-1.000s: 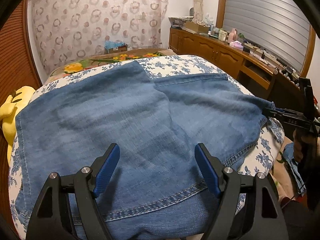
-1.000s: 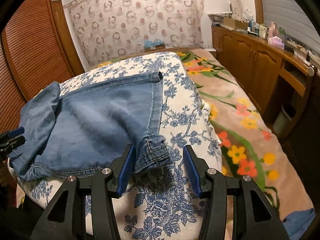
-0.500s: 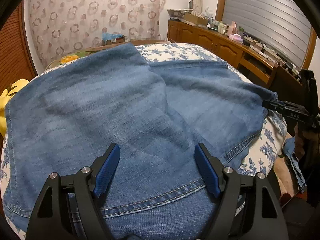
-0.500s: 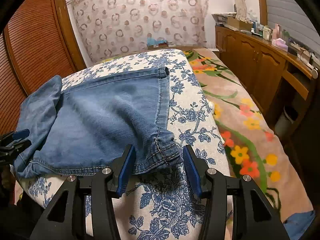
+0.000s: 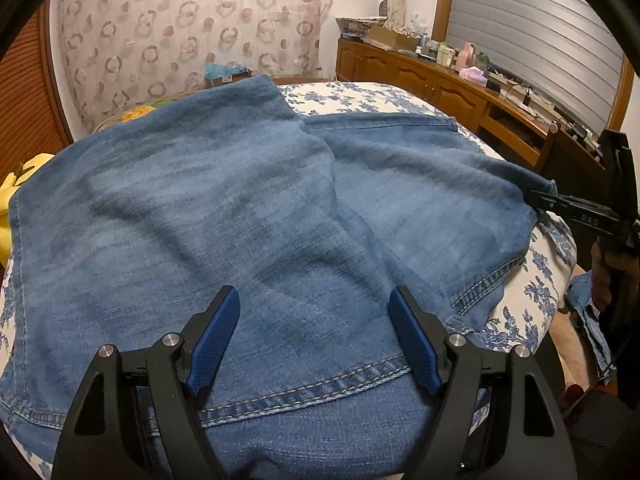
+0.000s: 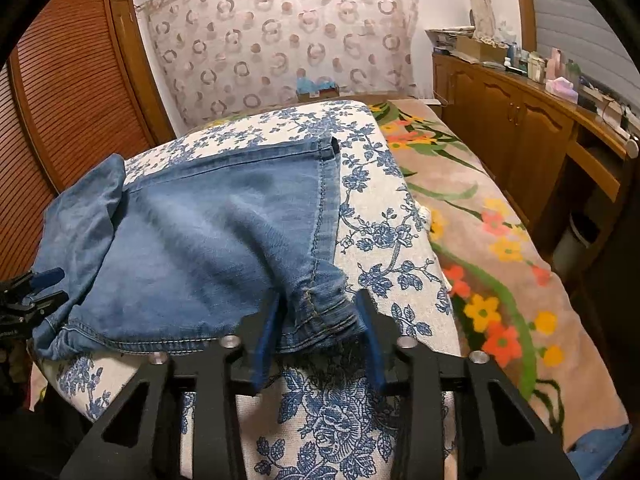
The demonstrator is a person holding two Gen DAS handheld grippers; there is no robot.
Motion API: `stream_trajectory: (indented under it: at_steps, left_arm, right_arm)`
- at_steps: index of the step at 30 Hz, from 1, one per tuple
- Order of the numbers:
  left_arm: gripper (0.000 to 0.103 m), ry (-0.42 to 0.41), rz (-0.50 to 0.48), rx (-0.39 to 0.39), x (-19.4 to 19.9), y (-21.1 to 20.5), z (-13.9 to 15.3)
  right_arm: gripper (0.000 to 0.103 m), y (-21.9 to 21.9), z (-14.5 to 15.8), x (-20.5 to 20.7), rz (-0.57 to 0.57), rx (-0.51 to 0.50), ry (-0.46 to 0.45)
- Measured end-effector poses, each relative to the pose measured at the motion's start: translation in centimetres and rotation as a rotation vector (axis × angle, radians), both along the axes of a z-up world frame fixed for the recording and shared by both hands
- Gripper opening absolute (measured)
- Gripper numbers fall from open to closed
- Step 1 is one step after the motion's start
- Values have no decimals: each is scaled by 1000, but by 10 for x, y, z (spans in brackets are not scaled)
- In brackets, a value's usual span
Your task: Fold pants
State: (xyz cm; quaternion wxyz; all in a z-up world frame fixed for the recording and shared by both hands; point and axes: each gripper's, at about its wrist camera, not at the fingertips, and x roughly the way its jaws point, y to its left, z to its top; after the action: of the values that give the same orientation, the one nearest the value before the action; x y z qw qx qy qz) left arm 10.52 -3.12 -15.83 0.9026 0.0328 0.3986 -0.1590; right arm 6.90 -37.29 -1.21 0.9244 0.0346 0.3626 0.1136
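Observation:
Blue denim pants [image 5: 248,216] lie spread over a white cushion with blue flowers [image 5: 532,280]. My left gripper [image 5: 314,320] is open, its blue pads just above the denim near a stitched seam. In the right wrist view the pants [image 6: 200,240] lie on the same cushion [image 6: 376,216]. My right gripper [image 6: 318,320] is open, its two blue pads on either side of the bunched corner of the pants. The right gripper also shows in the left wrist view [image 5: 536,197] at the pants' right edge. The left gripper shows at the left edge of the right wrist view [image 6: 52,286].
A floral bedspread [image 6: 492,240] lies right of the cushion. A wooden cabinet [image 6: 520,128] with clutter on top runs along the right wall. A slatted wooden door [image 6: 72,92] stands at left. A yellow soft toy [image 5: 12,184] lies at the cushion's left.
My left gripper has moved forward and lower over the denim. My right gripper has moved forward so its pads now flank the bunched corner of the pants. Both stayed open.

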Motion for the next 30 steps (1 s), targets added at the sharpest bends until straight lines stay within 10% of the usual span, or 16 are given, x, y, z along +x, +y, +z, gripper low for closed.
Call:
stream_trajectory:
  at_steps: [14, 30]
  left_arm:
    - [78, -110, 77, -44, -13, 35, 44]
    - [78, -163, 198, -71, -31, 94, 61]
  right_arm:
    - [17, 42, 85, -1, 132, -9, -204]
    - [17, 206, 149, -9, 557, 3, -343]
